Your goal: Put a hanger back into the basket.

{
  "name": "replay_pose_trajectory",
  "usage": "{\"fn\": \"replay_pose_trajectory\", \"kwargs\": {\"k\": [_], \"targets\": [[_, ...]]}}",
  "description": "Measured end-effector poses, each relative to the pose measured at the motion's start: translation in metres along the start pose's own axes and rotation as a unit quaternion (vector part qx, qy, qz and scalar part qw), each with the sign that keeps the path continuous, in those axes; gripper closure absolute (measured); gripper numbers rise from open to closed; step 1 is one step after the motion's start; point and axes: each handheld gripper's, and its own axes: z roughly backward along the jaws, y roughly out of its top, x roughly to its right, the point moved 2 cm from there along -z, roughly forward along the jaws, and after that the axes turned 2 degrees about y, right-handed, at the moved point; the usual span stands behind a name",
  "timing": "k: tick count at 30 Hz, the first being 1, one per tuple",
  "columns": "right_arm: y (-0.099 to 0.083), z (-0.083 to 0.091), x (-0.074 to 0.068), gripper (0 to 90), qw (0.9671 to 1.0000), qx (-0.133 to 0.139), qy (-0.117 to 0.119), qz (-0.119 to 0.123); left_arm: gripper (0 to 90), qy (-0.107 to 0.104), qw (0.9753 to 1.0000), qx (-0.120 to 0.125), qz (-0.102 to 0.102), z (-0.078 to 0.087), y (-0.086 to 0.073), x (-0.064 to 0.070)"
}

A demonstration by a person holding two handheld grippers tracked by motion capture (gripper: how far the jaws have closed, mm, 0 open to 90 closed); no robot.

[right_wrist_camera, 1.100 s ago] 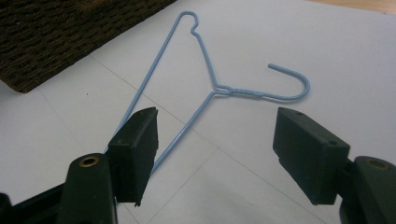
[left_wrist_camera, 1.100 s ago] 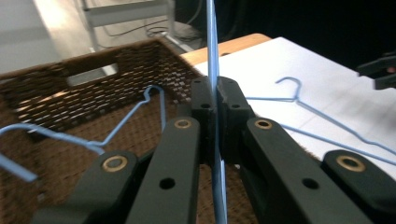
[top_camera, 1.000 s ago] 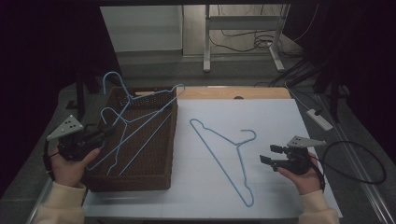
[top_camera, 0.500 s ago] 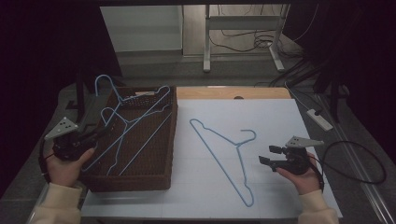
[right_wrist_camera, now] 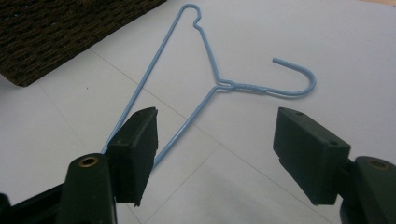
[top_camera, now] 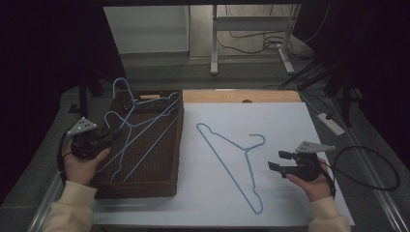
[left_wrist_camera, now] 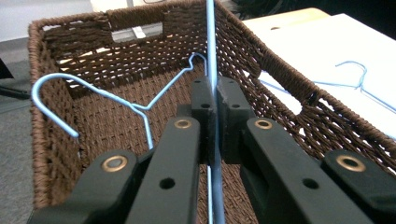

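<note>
While the left gripper (top_camera: pixel 112 137) sat at the left of the high view, over the left rim of the dark brown woven basket (top_camera: pixel 171 145), its jaws were pressed together on the thin wire of a light blue wire hanger (left_wrist_camera: pixel 212 56); in the left gripper view that wire ran straight up between the jaws toward the top of the frame. A second light blue wire hanger (left_wrist_camera: pixel 93 91) lay inside the basket, its hook curving toward the left edge of that view. In the high view the hangers crossed one another in the upper left part of the basket, one hook rising above the far rim. The right gripper (top_camera: pixel 279 162) rested at the lower right of the high view with its jaws spread wide and nothing between them, just beside the third light blue wire hanger (top_camera: pixel 232 164), which lay flat on the white bench (top_camera: pixel 290 121) in the middle of the frame, well apart from the basket.
</note>
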Motion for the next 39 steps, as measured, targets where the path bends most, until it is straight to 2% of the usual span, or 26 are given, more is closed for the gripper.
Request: {"fn": "replay_pose_trajectory", "kwargs": {"k": [7,13,19,27,33,39], "targets": [[0.000,0.000,0.000,31.6,1.0000,0.000,-0.001,0.000,86.5,-0.004,0.9997,-0.022,-0.001,-0.011,-0.001,0.001],[-0.001,-0.001,0.000,31.6,1.0000,-0.005,-0.003,0.001,86.5,-0.011,0.9995,-0.028,0.011,-0.014,-0.002,-0.003],[-0.001,-0.001,0.000,31.6,1.0000,-0.004,0.000,-0.001,86.5,-0.014,0.9990,-0.041,0.003,-0.016,-0.007,0.000],[-0.001,-0.001,0.000,31.6,1.0000,-0.006,-0.001,0.000,86.5,-0.022,0.9980,-0.059,0.002,-0.026,-0.009,0.003],[-0.001,-0.002,0.000,31.6,1.0000,-0.008,-0.002,-0.001,86.4,-0.026,0.9963,-0.080,0.018,-0.033,-0.012,0.001],[-0.001,-0.002,0.000,31.5,1.0000,-0.009,-0.002,0.000,86.2,-0.011,0.9912,-0.129,0.028,-0.038,-0.018,-0.007]]}}
